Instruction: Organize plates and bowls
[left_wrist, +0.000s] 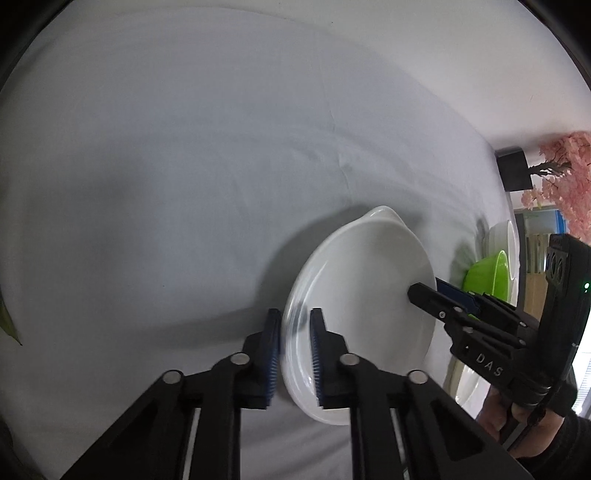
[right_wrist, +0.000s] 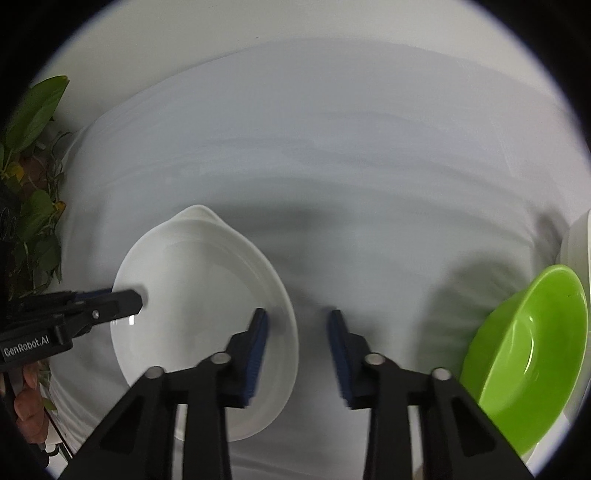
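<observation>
A white plate (left_wrist: 362, 295) with a small lip at its far rim lies on the white tablecloth (left_wrist: 166, 166), toward the cloth's right edge as the left wrist view shows it. The left gripper (left_wrist: 295, 354) straddles the plate's left rim: one blue-padded finger stands outside the rim, the other inside the dish, drawn close on the rim and pinching it. The right gripper (right_wrist: 298, 354) stands at the plate's opposite rim. In its own view the left pad rests over the inside of the plate near the rim while the right pad is over bare cloth beyond it; a clear gap shows between rim and outer pad, so the jaws are spread around the rim and not pressing on it. Each gripper's tip shows in the other's view, reaching in over the plate's edge.

Near the cloth's right edge, well apart from the plate, a green bowl (right_wrist: 528, 362) leans tilted, with further white dishes (left_wrist: 511, 236) just behind it. Green leafy plants (right_wrist: 33, 155) stand past the cloth's left edge, and a pink blossom tree (left_wrist: 565, 177) past the right.
</observation>
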